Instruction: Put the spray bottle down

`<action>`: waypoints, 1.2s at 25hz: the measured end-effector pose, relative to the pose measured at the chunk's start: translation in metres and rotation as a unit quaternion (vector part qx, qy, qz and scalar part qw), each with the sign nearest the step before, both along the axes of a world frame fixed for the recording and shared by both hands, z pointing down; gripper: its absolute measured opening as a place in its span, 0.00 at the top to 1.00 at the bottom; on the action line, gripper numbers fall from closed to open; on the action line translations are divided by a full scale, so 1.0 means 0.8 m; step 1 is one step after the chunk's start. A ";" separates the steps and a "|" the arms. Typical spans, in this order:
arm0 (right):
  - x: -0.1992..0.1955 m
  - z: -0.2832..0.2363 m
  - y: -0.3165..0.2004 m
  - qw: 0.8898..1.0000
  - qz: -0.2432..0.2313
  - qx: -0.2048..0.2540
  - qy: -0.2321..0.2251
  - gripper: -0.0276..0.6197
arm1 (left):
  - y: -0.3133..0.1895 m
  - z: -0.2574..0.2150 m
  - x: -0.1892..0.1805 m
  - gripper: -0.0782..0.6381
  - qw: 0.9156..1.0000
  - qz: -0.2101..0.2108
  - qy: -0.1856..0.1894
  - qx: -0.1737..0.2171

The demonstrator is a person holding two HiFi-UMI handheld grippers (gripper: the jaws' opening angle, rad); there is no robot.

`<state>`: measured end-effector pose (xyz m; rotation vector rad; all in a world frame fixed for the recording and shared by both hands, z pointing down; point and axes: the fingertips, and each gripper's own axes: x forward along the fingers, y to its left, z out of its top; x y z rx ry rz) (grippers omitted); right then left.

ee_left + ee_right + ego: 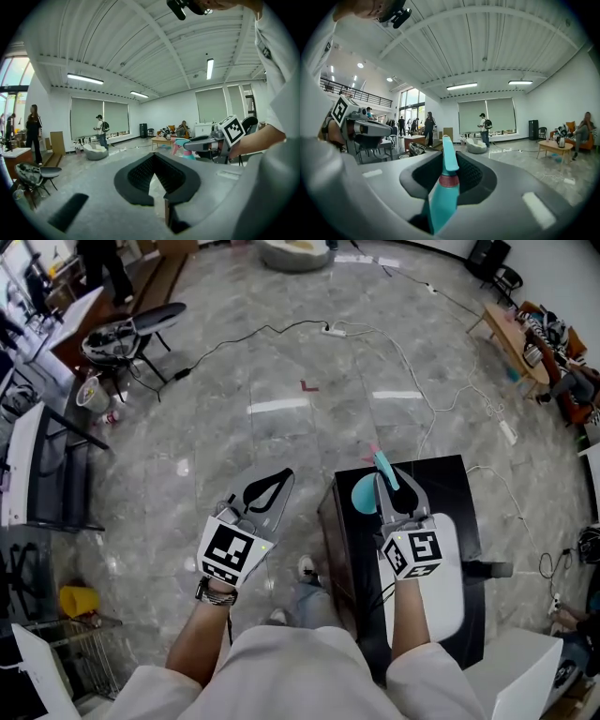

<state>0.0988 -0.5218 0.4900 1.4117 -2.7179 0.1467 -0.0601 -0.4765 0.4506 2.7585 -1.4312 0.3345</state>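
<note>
- The right gripper [396,486] holds a blue-green spray bottle [364,491] at the far left corner of a black table [441,474].
- A white board [448,596] lies on the table, near its right edge.
- The left gripper [279,479] is over the grey floor [281,362], past the table's left edge, tips together, holding nothing.
- Wires [412,381] lie across the floor.

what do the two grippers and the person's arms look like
The left gripper and right gripper match: light grey plastic shells with black ribbed pads that curve to a point. Each carries a white cube printed with black square markers. The person wears pale short sleeves, with a dark bracelet or watch on the left wrist.
</note>
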 end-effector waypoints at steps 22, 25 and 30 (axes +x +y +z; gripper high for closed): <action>-0.022 0.128 -0.087 0.999 -0.039 -0.029 0.000 0.82 | -0.073 0.080 -0.016 0.89 0.997 -0.035 -0.009 -0.070; -0.027 0.134 -0.089 0.999 -0.040 -0.029 0.005 0.82 | -0.074 0.083 -0.019 0.89 0.996 -0.038 -0.009 -0.075; -0.024 0.147 -0.088 0.999 -0.041 -0.031 0.007 0.82 | -0.072 0.086 -0.018 0.89 0.996 -0.039 -0.009 -0.076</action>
